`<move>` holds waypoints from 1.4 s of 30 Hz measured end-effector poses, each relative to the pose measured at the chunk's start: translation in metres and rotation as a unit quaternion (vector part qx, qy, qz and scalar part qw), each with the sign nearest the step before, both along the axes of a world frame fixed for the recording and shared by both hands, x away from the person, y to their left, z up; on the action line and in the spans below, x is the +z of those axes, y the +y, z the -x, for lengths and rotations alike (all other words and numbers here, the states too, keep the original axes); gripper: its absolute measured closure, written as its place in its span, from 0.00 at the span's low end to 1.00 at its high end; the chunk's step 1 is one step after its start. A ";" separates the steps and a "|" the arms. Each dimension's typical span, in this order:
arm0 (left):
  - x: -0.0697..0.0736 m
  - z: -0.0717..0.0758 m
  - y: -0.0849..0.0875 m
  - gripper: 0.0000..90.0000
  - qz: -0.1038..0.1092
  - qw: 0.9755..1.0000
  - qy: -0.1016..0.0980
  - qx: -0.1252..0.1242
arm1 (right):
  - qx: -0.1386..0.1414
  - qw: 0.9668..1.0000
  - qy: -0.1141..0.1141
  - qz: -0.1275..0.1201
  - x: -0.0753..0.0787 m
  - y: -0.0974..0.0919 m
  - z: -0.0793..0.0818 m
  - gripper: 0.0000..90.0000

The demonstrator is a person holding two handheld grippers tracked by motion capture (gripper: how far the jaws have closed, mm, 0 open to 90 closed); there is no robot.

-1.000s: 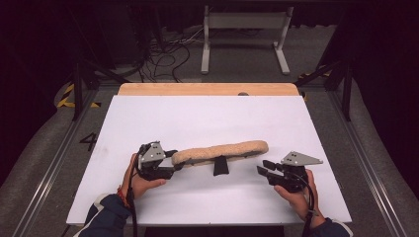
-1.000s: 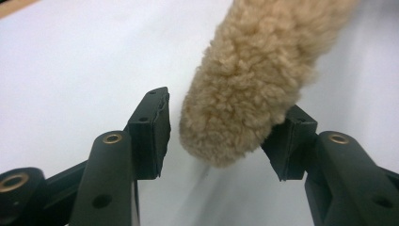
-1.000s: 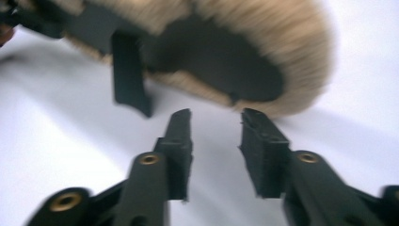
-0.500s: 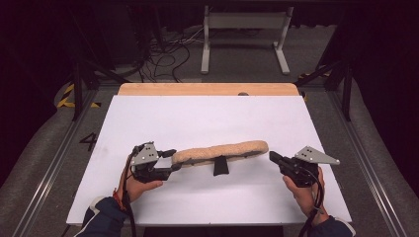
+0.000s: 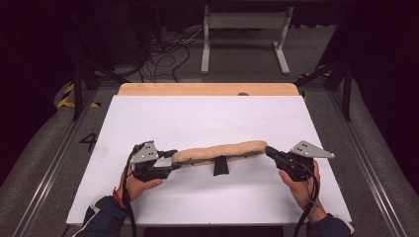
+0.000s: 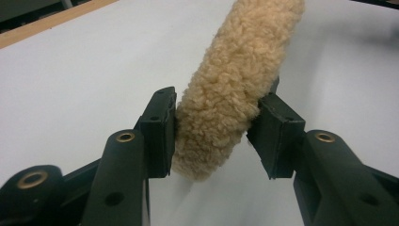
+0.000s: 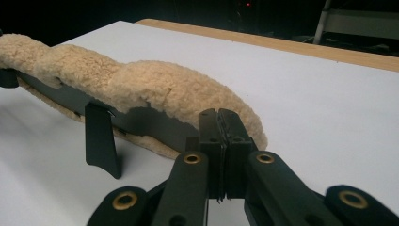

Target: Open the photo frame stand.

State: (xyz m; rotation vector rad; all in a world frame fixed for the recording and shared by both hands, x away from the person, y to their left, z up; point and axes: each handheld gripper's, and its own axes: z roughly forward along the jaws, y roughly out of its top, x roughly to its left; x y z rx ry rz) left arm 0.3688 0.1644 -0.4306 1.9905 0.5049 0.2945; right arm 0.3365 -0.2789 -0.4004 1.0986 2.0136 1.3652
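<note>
A long tan fleece pad (image 5: 220,150) with a dark backing lies left to right across the white board; a short black tab (image 5: 220,167) hangs from its middle. My left gripper (image 5: 174,159) holds the pad's left end. In the left gripper view its jaws have just been closing, and both pads now press into the fleece (image 6: 235,84). My right gripper (image 5: 269,150) is at the pad's right end, jaws shut flat together. In the right gripper view the right gripper (image 7: 219,117) has its tips against the dark edge of the fleece pad (image 7: 155,89); whether they pinch it I cannot tell.
The white board (image 5: 207,118) covers a wooden table whose far edge (image 5: 207,89) shows behind it. Metal rails run along both sides, and cables and a stand frame (image 5: 244,39) sit on the floor beyond. The black tab (image 7: 101,141) stands on the board.
My right gripper has moved up and in to the pad's right end and closed its jaws. The left gripper stayed in place, tightening on the fleece.
</note>
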 end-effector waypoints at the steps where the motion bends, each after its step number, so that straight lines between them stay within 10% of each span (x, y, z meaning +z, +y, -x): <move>1: 0.000 0.000 0.000 0.60 0.000 1.000 0.000 0.000 | 0.000 1.000 -0.001 0.000 0.000 -0.001 0.000 0.99; 42: 0.000 0.010 -0.001 0.65 -0.010 1.000 -0.004 -0.002 | -0.037 0.999 0.004 0.005 0.005 0.005 -0.026 0.97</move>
